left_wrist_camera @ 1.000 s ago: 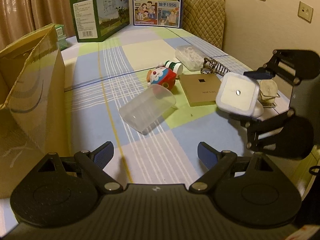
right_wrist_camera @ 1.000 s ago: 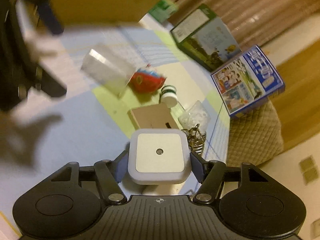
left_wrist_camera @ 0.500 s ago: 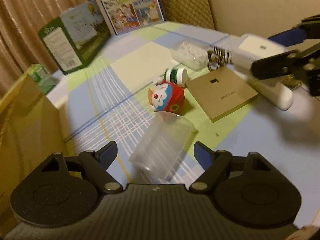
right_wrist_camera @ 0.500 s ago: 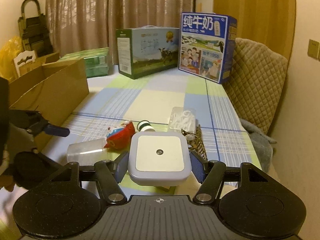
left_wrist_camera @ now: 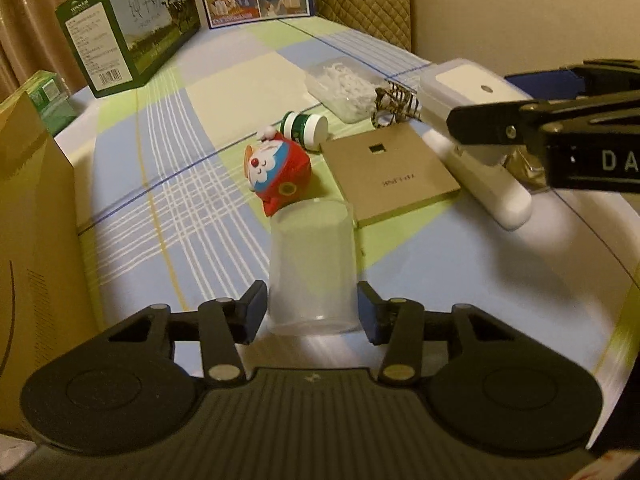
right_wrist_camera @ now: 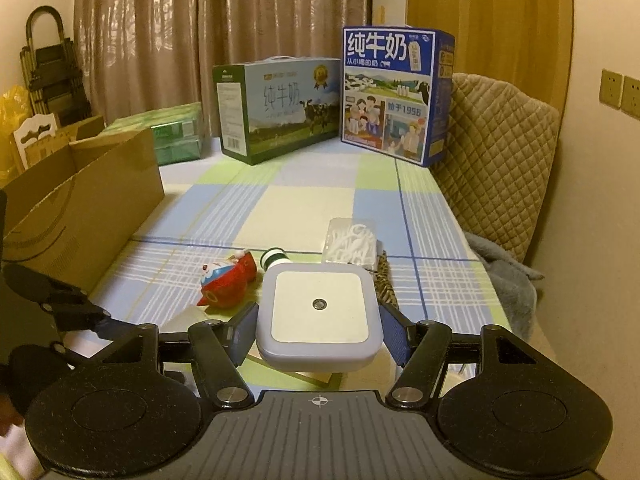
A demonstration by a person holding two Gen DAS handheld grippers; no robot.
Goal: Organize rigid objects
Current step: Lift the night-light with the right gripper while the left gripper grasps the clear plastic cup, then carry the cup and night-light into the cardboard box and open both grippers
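Observation:
A clear plastic cup (left_wrist_camera: 311,266) lies on its side on the checked tablecloth, its base between the fingers of my left gripper (left_wrist_camera: 312,312); the jaws stand close on both sides of it with a small gap. My right gripper (right_wrist_camera: 318,326) is shut on a white square night light (right_wrist_camera: 318,312), held above the table; it also shows in the left wrist view (left_wrist_camera: 466,92). A red Doraemon toy (left_wrist_camera: 278,172), a green-and-white bottle (left_wrist_camera: 304,126), a flat brown box (left_wrist_camera: 390,174) and a white handle-shaped object (left_wrist_camera: 490,182) lie beyond the cup.
An open cardboard box (right_wrist_camera: 80,200) stands at the left edge. A clear box of white picks (right_wrist_camera: 352,240) and a striped clip (left_wrist_camera: 394,106) lie mid-table. Two milk cartons (right_wrist_camera: 396,92) (right_wrist_camera: 276,104) stand at the far end. A quilted chair (right_wrist_camera: 496,152) is on the right.
My left gripper has moved forward and down to the cup, whose base now lies between narrowed fingers. The right gripper still holds the night light, nearly unmoved over the last half second.

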